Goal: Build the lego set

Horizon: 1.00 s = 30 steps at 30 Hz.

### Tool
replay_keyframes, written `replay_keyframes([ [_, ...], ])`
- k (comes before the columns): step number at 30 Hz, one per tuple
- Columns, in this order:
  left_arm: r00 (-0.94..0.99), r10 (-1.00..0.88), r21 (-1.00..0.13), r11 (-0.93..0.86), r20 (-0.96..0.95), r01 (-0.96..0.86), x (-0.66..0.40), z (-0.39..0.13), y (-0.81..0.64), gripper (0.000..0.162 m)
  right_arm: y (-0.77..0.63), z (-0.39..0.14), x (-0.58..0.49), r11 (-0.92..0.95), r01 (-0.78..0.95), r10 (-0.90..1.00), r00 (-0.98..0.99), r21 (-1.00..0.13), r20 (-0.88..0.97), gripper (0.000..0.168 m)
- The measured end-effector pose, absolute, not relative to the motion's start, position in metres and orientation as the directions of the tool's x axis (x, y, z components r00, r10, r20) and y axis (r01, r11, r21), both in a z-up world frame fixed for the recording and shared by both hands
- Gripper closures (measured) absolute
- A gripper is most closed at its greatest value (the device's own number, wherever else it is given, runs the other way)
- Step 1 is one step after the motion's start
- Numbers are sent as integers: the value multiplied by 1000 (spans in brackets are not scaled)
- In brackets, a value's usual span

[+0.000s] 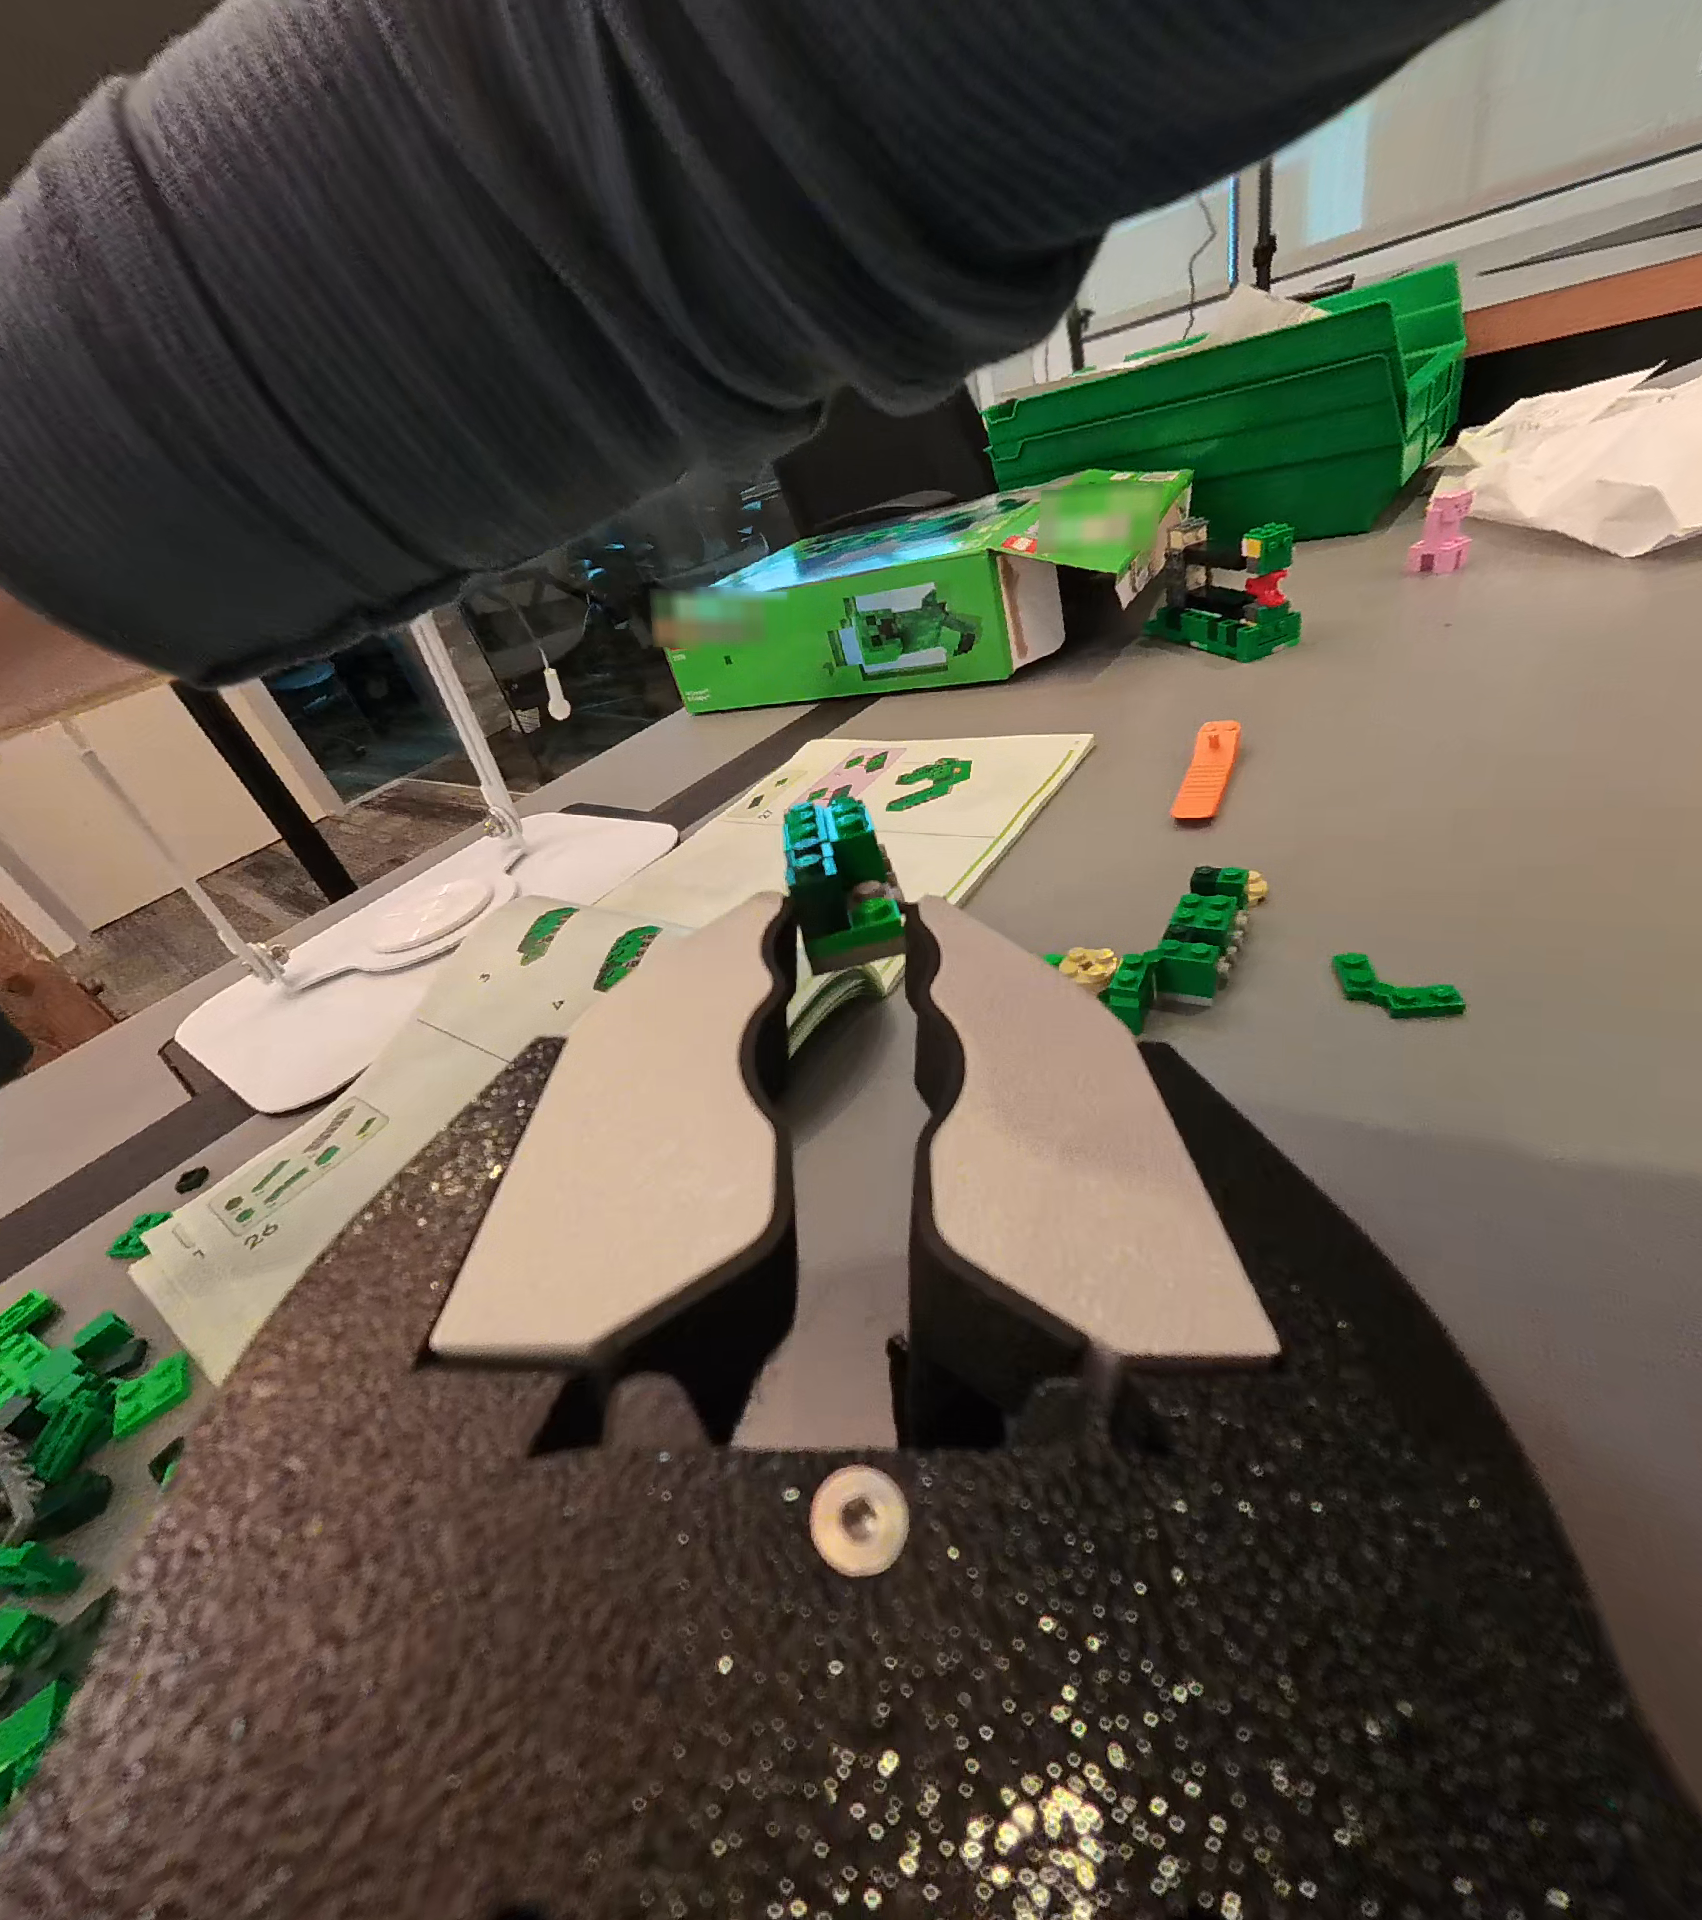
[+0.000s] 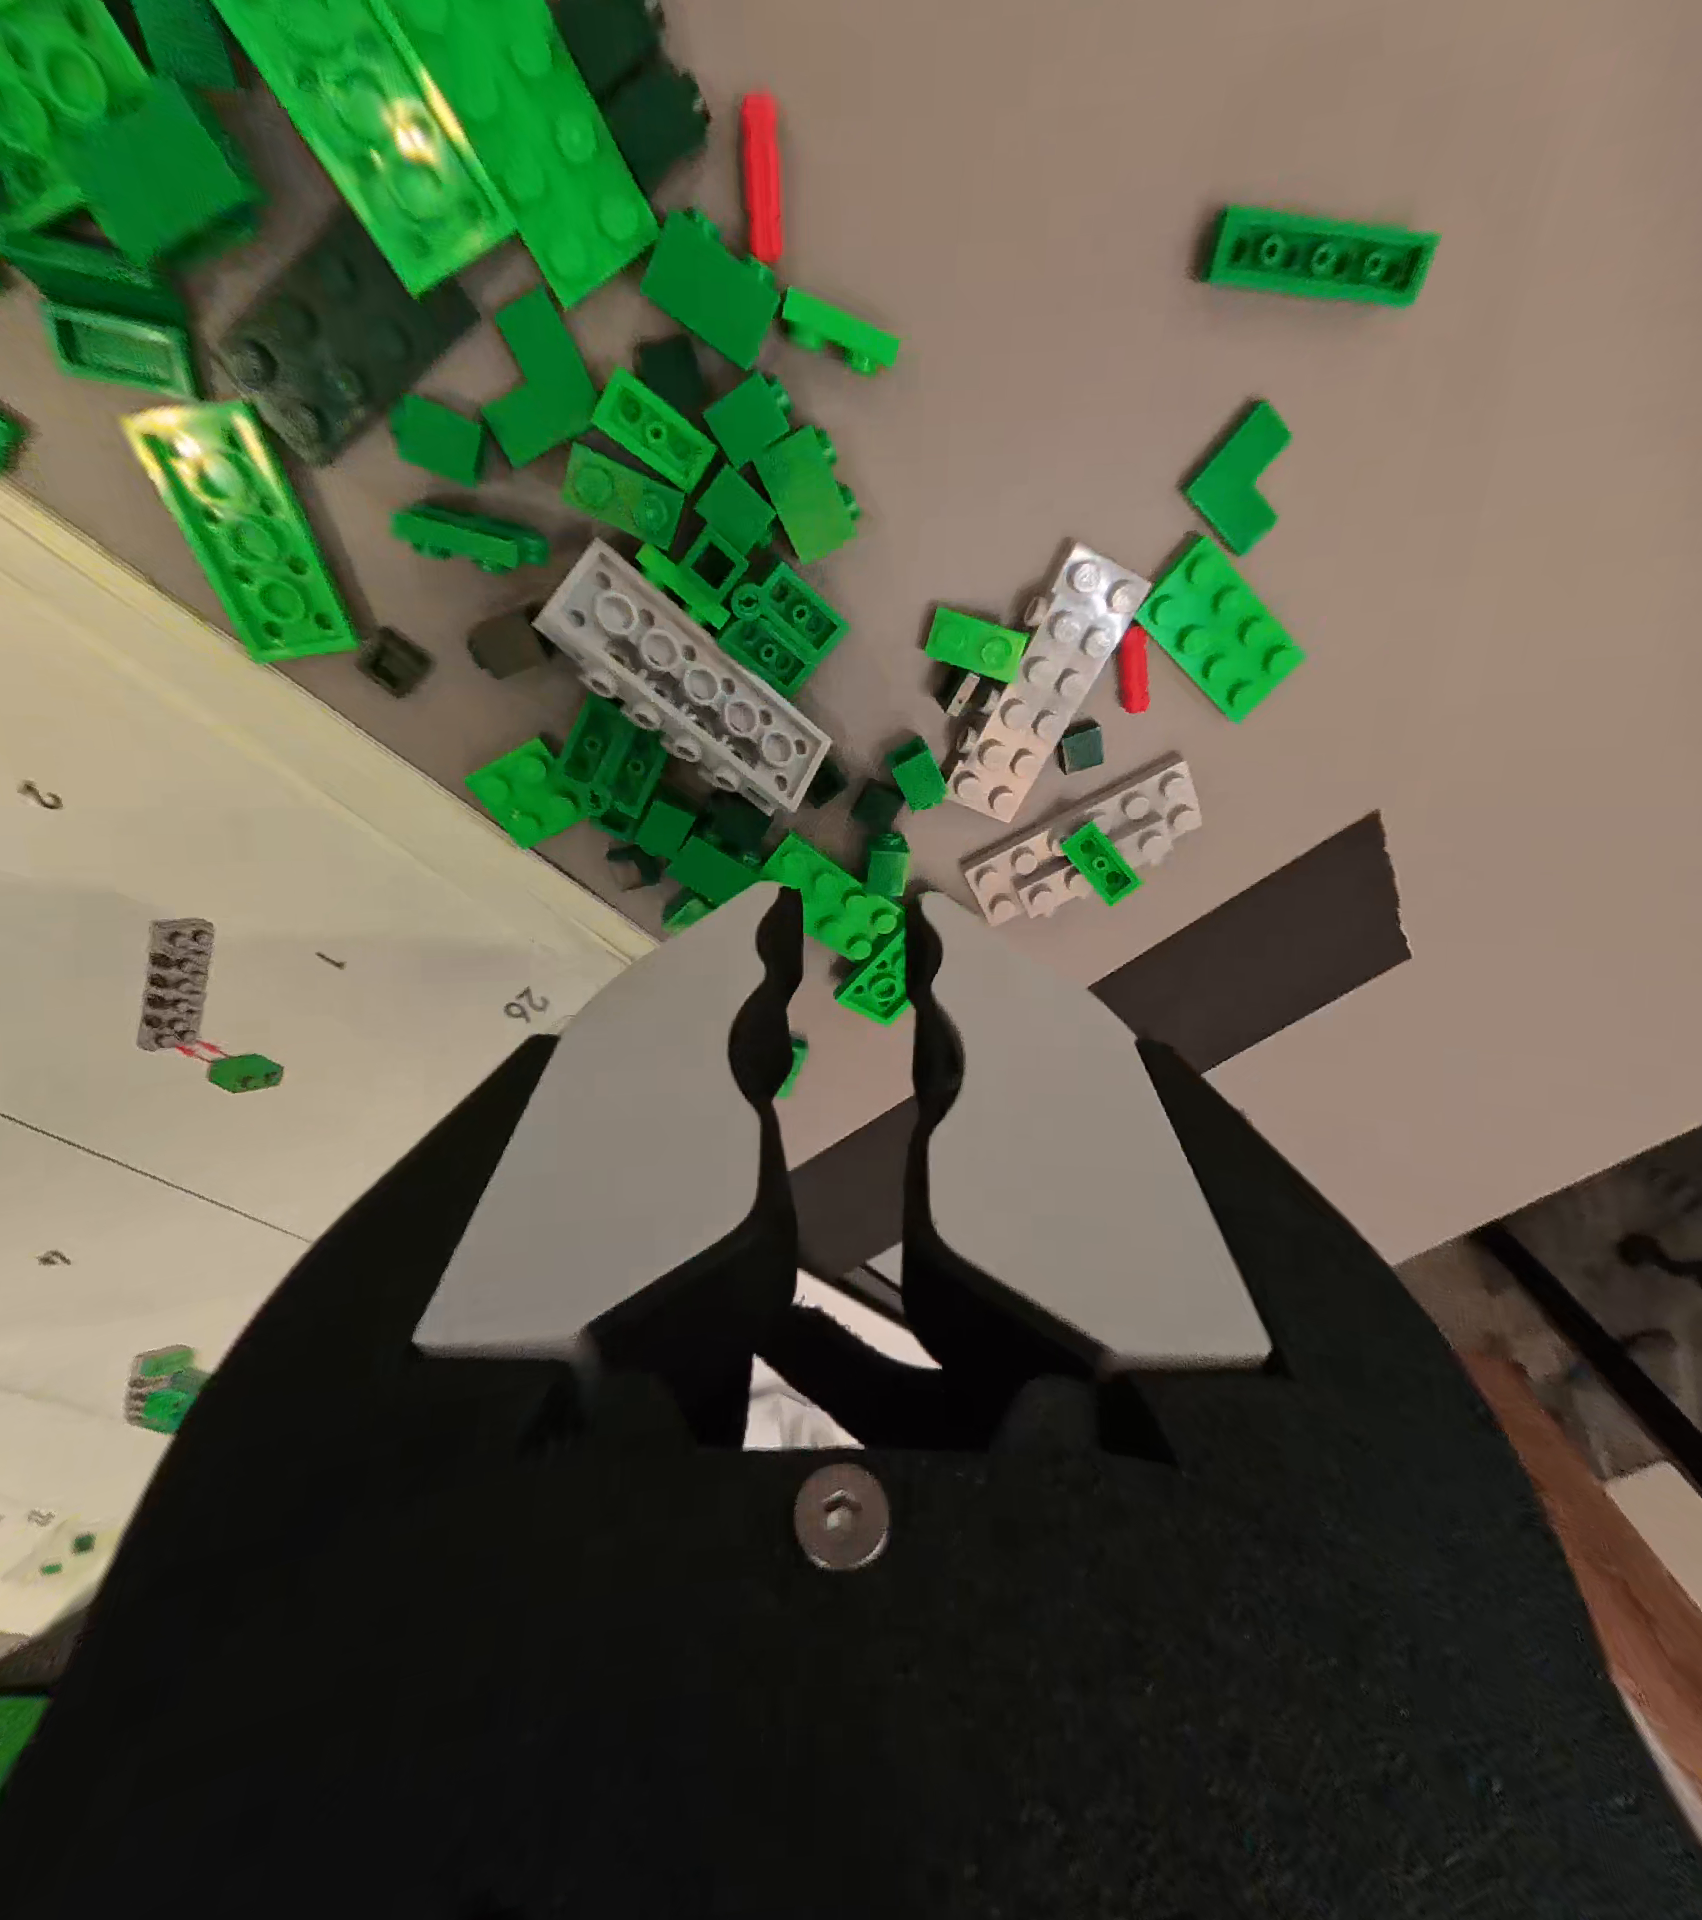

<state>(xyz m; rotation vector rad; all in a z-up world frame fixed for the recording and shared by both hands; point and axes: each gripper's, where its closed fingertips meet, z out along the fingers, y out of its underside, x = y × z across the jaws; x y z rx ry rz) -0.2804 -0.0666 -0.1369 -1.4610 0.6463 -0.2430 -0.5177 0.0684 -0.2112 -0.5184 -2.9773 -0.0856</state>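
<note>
The left gripper (image 1: 849,925) pinches a green brick assembly (image 1: 839,873) above the instruction booklet (image 1: 940,805), its long axis pointing away from the camera. The right gripper (image 2: 852,914), jaws slightly spread, hovers over loose green pieces (a bright green plate (image 2: 842,902) lies between its tips).

the right gripper (image 2: 852,920) points down at a scatter of loose lego pieces on a grey table (image 2: 1449,644), its jaws a small way apart with a bright green studded plate (image 2: 842,904) lying between the fingertips; whether they touch it cannot be told. just beyond the tips lie a long light grey brick (image 2: 686,675) turned underside up, two light grey studded plates (image 2: 1049,686) (image 2: 1086,836), a green square plate (image 2: 1221,629), a green l-shaped tile (image 2: 1236,478) and two small red pins (image 2: 762,177) (image 2: 1133,670). an open instruction booklet (image 2: 203,935) lies at the left beside the pile, and a separate green plate (image 2: 1320,257) rests well apart at the upper right.
</note>
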Motion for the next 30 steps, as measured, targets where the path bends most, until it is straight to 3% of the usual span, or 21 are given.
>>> replay_keyframes([
  [4,807,-533,-967,128,-255,-221,-281,-136,-68,143,73,-224,-523,957,265,246,-957,120,152,150],
  [20,811,-534,-972,129,-236,-198,-283,-134,-68,143,73,-228,-529,943,301,286,-951,144,116,160],
  [22,815,-529,-971,133,-237,-196,-284,-134,-69,143,64,-215,-533,947,318,304,-935,51,181,161],
  [26,835,-497,-971,132,-237,-197,-291,-132,-68,143,34,-162,-524,918,316,388,-842,-241,374,160],
  [30,865,-445,-972,141,-233,-190,-300,-128,-66,144,17,-92,-473,807,311,578,-590,-502,563,160],
])
